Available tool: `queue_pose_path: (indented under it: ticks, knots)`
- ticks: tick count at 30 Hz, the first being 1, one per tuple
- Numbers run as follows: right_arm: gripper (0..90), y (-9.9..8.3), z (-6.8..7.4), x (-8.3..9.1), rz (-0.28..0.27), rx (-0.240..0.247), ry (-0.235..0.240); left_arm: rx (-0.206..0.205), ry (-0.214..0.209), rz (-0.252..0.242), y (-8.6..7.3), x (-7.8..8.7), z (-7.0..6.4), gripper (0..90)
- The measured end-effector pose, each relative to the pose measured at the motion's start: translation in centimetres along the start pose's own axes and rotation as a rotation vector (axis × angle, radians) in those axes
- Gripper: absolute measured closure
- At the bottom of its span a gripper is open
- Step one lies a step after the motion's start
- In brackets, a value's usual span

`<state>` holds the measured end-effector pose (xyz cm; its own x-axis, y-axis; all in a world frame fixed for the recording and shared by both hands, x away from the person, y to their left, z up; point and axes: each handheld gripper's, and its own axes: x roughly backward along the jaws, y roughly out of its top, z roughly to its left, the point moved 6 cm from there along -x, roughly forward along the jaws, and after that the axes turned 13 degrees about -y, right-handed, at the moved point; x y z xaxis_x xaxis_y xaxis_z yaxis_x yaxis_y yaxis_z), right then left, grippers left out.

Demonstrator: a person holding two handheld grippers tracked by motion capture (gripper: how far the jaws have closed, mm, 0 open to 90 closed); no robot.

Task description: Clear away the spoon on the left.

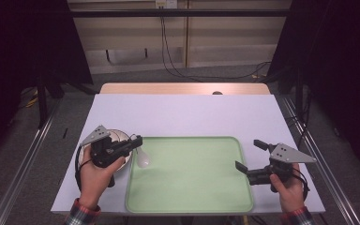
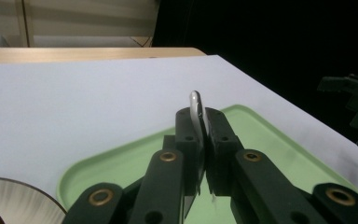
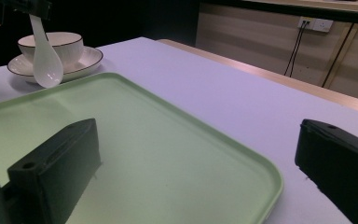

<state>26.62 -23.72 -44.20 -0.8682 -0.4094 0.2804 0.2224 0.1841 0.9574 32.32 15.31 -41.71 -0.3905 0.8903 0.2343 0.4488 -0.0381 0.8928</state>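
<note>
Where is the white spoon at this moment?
In the high view the white spoon hangs from the left claw, shut on its handle, over the left edge of the green tray, beside the cup and saucer.

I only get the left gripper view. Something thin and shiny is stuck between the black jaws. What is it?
Observer: A white spoon. The left hand-held gripper is pinching its handle, and the bowl end hangs down over the left edge of the green tray.
Operator: I see a bit of a white plate in my corner. Is anything on it?
Observer: Yes, a white cup with a dark rim sits on that saucer, just behind the spoon.
Operator: What is the other hand-held gripper doing?
Observer: The right hand-held gripper is open, holding nothing, at the tray's right edge.
</note>
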Motion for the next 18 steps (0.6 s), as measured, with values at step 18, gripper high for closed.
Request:
queue_pose_path:
  ticks: [18]
  knots:
    - [0.0,-0.1,0.1,-0.1,0.002,-0.002,0.008,0.008,-0.018,0.060,-2.0,-0.6,-0.3,85.2]
